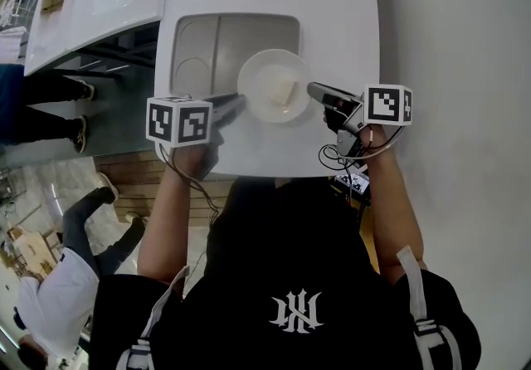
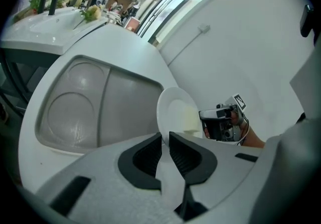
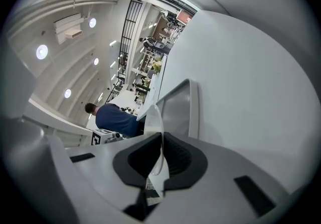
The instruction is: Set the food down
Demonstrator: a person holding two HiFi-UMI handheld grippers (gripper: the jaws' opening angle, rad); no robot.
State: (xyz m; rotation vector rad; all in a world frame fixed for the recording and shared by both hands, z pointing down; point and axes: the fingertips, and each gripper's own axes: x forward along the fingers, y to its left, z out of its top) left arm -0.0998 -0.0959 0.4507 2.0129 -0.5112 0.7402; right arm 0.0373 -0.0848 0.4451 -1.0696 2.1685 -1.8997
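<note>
A round white plate [image 1: 267, 78] carries a pale block of food [image 1: 284, 93] and sits over the near right corner of a grey compartment tray [image 1: 207, 45]. My left gripper [image 1: 236, 101] is shut on the plate's left rim. My right gripper [image 1: 315, 93] is shut on its right rim. In the left gripper view the plate [image 2: 173, 112] rises edge-on from the jaws, with the food [image 2: 191, 120] and the right gripper [image 2: 206, 114] behind it. In the right gripper view the thin plate rim [image 3: 156, 132] is pinched between the pads, beside the tray [image 3: 179, 105].
The tray lies on a white table [image 1: 332, 3] whose near edge is just below the grippers. Another white counter [image 1: 91, 3] with plants stands at the upper left. People stand on the floor at the left [image 1: 50, 103]. A pale wall [image 1: 456, 45] runs along the right.
</note>
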